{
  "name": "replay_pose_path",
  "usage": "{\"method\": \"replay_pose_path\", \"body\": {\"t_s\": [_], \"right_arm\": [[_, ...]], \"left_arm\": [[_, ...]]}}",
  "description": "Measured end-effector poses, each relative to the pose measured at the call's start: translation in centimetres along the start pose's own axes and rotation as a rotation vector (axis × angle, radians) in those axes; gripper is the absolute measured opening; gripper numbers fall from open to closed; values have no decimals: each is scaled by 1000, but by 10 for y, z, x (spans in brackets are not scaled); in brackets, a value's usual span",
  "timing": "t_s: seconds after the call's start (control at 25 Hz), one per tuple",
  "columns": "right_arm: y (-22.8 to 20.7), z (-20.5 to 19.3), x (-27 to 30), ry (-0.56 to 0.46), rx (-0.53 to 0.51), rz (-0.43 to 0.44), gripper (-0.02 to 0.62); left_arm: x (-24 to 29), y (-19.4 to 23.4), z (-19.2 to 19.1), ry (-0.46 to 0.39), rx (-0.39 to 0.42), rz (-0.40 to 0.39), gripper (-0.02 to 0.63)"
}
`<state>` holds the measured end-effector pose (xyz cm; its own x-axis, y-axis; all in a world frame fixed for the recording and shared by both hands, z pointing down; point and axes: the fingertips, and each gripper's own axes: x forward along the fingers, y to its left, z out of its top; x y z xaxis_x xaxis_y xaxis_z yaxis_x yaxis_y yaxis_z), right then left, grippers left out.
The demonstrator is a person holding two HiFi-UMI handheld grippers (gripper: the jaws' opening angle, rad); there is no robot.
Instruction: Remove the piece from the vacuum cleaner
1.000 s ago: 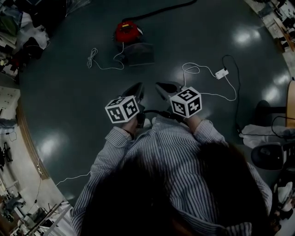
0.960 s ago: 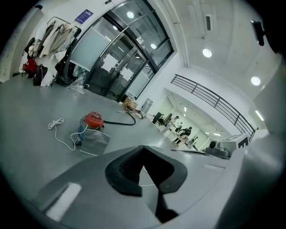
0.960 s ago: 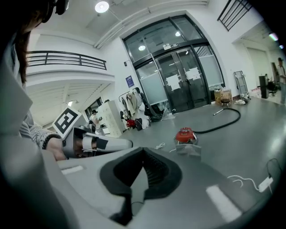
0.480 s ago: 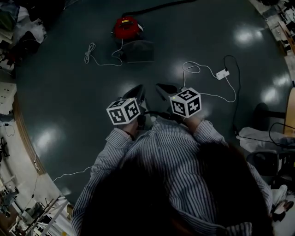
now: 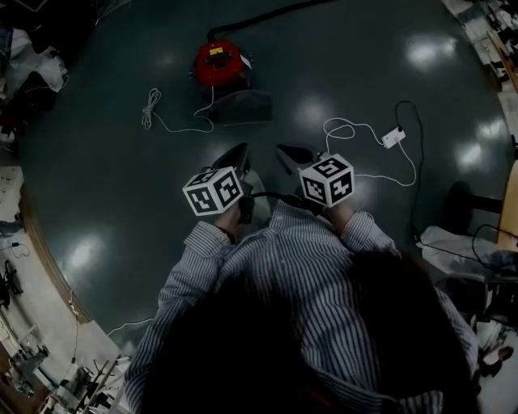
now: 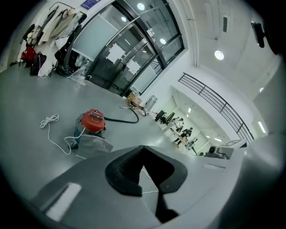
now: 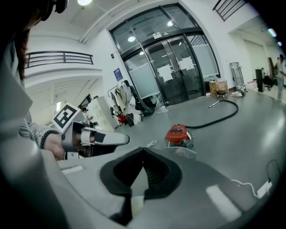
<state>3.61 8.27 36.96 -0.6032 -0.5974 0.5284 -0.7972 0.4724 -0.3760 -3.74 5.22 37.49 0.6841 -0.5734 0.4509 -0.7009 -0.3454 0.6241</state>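
A small red vacuum cleaner [image 5: 219,63] sits on the dark floor ahead of me, with a black hose [image 5: 271,18] running off to the far right. A grey flat piece [image 5: 241,107] lies against its near side. The same vacuum cleaner [image 6: 92,121] shows in the left gripper view and again, as the red vacuum cleaner [image 7: 177,134], in the right gripper view. My left gripper [image 5: 240,154] and right gripper [image 5: 283,153] are held side by side, well short of it. Both are shut with nothing between the jaws.
A white cord [image 5: 162,115] coils on the floor left of the vacuum. A white power strip [image 5: 392,136] with black and white cables lies to the right. Clutter lines the floor's edges at left and right. Glass doors [image 7: 178,74] stand beyond the vacuum.
The vacuum cleaner and cords sit slightly lower and nearer in the head view as I come closer. Both grippers stay shut and level.
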Motion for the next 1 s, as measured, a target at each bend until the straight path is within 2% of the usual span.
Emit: {"method": "replay_pose_path", "body": {"t_s": [0.16, 0.28, 0.4, 0.64, 1.0], "right_arm": [[-25, 44, 44, 2, -18, -21, 2], [-38, 72, 76, 8, -5, -30, 2], [-53, 86, 98, 38, -2, -49, 2], [-86, 84, 123, 110, 40, -62, 2], [-116, 55, 167, 248, -29, -2, 2]], "left_arm": [[32, 23, 48, 32, 6, -58, 6], [53, 44, 77, 73, 56, -67, 6], [75, 61, 88, 128, 111, -58, 7], [104, 81, 89, 181, 66, -53, 7], [146, 115, 69, 225, 13, -49, 8]]}}
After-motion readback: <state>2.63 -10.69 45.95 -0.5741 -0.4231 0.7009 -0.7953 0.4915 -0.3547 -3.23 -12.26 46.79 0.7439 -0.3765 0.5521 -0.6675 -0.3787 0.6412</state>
